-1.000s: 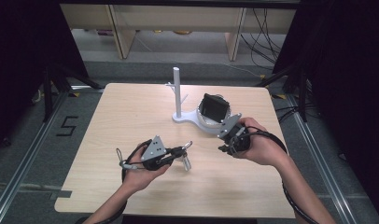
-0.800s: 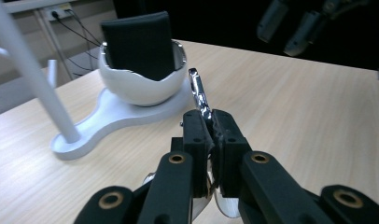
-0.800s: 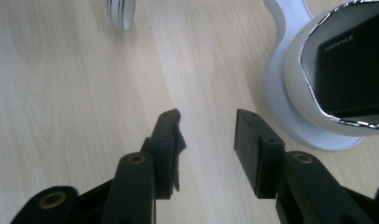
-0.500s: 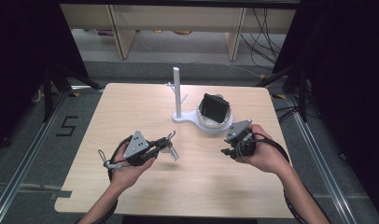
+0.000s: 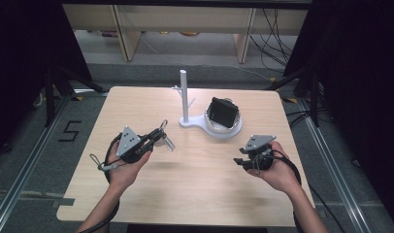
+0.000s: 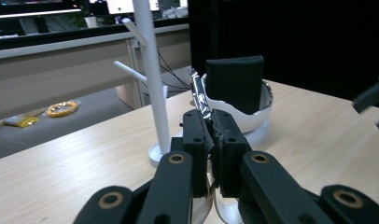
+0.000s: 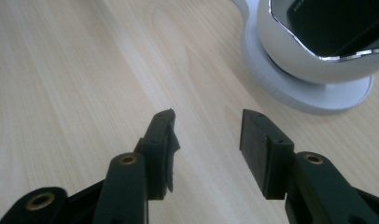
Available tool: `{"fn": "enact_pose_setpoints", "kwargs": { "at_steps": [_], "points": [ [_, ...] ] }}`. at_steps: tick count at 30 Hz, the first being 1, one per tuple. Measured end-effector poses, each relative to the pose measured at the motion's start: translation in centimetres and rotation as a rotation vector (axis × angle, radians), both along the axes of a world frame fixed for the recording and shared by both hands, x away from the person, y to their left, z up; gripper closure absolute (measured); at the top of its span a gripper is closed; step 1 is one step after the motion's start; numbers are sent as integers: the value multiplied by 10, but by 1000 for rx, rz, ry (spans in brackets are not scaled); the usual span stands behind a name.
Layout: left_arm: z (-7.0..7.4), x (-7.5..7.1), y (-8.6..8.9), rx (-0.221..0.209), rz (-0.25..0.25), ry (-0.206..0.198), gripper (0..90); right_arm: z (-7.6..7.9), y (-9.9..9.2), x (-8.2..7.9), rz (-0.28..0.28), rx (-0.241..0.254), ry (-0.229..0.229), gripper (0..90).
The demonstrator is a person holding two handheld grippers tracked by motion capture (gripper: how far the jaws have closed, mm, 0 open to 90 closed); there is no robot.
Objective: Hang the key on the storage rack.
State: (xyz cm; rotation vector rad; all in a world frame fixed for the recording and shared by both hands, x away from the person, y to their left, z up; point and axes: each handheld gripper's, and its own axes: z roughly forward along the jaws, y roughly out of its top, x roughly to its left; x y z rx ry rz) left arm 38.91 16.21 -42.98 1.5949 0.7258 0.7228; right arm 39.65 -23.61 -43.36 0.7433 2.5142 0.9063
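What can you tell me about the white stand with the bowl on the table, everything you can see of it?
The white stand with a tall post and a bowl sits at the far middle of the light wooden table. It looks like glossy plastic: an upright post with short side pegs on a flat base, joined to a round bowl with a shiny metallic rim. A black rectangular object leans tilted inside the bowl. Neither gripper touches the stand.
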Motion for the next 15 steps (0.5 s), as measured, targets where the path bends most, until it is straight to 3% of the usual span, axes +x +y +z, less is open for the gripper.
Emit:
{"fn": "enact_pose_setpoints", "kwargs": {
  "at_steps": [5,8,10,11,15],
  "points": [
    [-1,7,-2,-19,24,-6,848,-17,-9,-5,-77,94,29,543],
    [-1,10,-3,-19,34,-8,849,-26,-14,-7,-107,144,7,543],
    [-2,15,-4,-19,49,-8,849,-29,-16,-10,-138,180,17,543],
    [-2,16,-5,-25,58,-11,849,-30,-19,-10,-142,182,-10,542],
    [-1,22,-7,-32,79,-16,849,-38,-22,-15,-193,223,-7,542]
  ]
}}
